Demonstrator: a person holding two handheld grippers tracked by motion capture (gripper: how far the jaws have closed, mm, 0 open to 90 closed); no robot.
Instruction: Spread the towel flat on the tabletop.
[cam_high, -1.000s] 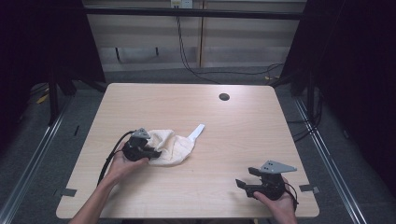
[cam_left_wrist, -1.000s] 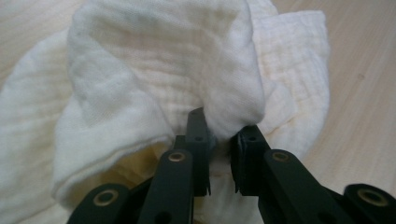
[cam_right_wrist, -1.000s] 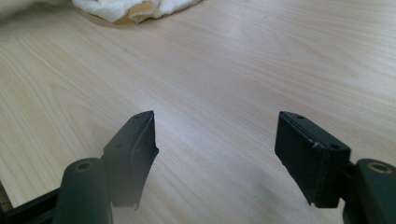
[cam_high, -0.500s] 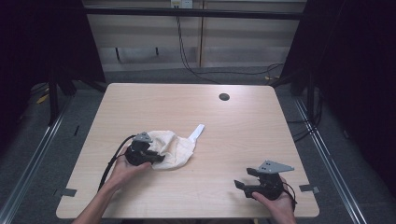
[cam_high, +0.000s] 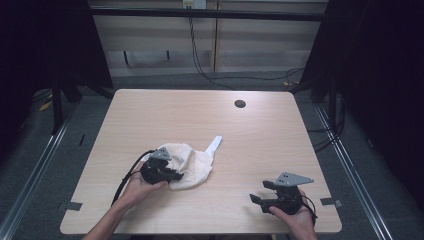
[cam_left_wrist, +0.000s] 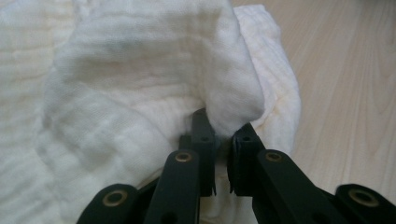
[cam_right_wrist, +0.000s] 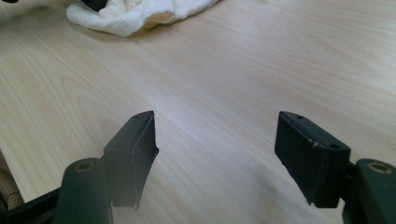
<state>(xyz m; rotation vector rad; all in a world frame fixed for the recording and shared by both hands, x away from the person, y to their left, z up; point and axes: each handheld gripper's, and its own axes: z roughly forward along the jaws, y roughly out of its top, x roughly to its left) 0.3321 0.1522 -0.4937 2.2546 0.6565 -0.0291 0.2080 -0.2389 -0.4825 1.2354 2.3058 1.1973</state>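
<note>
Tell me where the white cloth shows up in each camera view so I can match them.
High view: white cloth lies left of centre on the table, at the left gripper.
Left gripper view: cloth bunched over the jaws.
Right gripper view: cloth at the top edge.
Shared landmark: the pale wood tabletop.

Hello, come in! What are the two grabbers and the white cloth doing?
Left gripper just closing, pinching a fold of the white cloth. Right gripper open over bare table. Nothing in the way.
</note>
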